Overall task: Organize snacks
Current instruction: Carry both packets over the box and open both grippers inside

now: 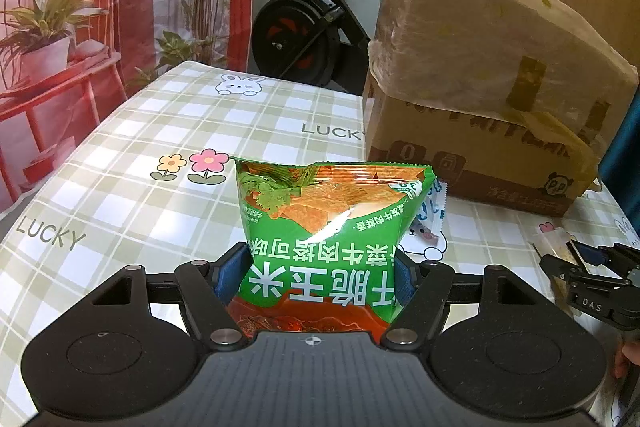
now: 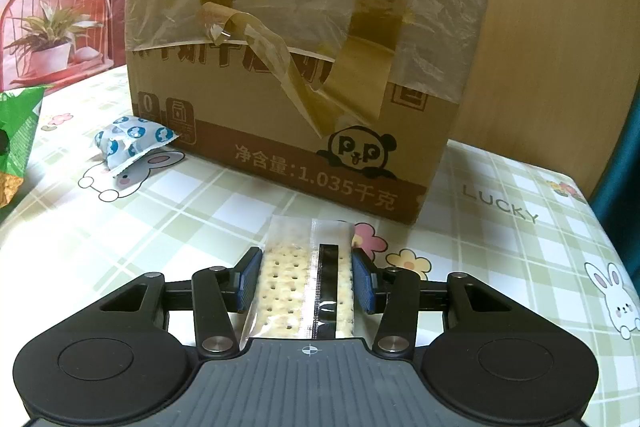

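Note:
My left gripper (image 1: 320,267) is shut on a green corn-chip bag (image 1: 324,227), held upside down above the checked tablecloth. The bag's edge shows at the left of the right wrist view (image 2: 18,131). My right gripper (image 2: 306,271) is shut on a clear cracker packet (image 2: 306,279), low over the table in front of the cardboard box (image 2: 296,67). The right gripper also shows at the right edge of the left wrist view (image 1: 576,259). A small blue-and-white snack packet (image 2: 130,141) lies by the box's left corner, partly hidden behind the green bag in the left wrist view (image 1: 434,207).
The taped cardboard box (image 1: 480,99) stands at the back right of the table (image 1: 120,155). An exercise bike (image 1: 312,23) stands beyond the table's far edge. A printed backdrop (image 1: 80,7) hangs on the left. A wooden panel (image 2: 560,27) is behind the box.

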`<state>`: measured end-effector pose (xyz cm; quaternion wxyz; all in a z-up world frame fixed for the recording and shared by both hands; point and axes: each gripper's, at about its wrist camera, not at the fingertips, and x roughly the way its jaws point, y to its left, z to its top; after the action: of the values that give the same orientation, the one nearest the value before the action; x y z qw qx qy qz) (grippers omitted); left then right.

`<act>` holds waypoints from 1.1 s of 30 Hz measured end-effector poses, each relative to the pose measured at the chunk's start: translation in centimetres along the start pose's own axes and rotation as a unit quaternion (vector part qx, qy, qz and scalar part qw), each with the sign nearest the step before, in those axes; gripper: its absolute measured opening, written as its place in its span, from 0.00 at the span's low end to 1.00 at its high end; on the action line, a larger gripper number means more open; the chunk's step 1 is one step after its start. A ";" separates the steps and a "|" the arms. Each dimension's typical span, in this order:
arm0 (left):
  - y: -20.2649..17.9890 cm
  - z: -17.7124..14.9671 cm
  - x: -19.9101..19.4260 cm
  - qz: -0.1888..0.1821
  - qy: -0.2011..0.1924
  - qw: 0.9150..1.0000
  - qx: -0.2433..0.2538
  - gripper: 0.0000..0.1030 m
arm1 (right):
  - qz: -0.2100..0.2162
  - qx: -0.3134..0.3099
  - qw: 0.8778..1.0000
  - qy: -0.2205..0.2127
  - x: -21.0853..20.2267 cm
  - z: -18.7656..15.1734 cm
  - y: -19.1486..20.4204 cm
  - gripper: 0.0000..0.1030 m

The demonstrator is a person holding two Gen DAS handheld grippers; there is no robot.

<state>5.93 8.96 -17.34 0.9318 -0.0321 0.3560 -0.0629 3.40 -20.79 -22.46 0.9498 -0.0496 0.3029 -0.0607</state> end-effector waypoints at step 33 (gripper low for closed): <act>-2.4 5.1 -4.4 -0.070 -0.103 0.992 0.008 0.71 | 0.067 -0.003 0.981 -0.184 -12.2 8.2 -4.0 0.42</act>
<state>5.84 7.32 -10.42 0.9571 -0.0552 0.2545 -0.1270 -2.06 -22.47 -8.32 0.9911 -0.0421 0.1254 0.0146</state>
